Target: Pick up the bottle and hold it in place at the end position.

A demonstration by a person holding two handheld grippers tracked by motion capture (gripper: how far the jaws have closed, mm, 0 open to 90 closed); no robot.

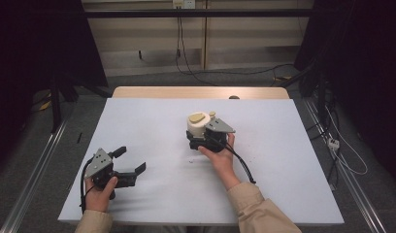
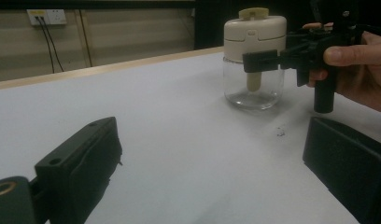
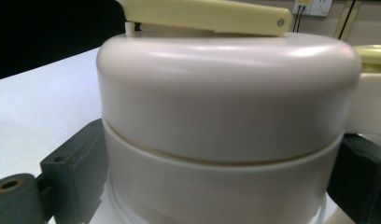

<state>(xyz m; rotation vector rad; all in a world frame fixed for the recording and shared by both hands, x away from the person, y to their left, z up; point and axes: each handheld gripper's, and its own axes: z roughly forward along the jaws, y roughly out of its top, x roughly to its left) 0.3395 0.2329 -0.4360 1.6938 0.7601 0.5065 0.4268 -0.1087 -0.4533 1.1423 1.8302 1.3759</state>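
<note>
A clear glass jar with a cream plastic lid and a pale-yellow flip handle [image 1: 200, 124] stands upright near the middle of the white table top [image 1: 152, 116], slightly toward one o'clock. The right gripper [image 1: 202, 139] has its black jaws on either side of the jar just under the lid, closed against it, approaching from six o'clock. At eight o'clock, well apart, the left gripper [image 1: 132, 161] rests low with jaws spread wide, holding nothing.
</note>
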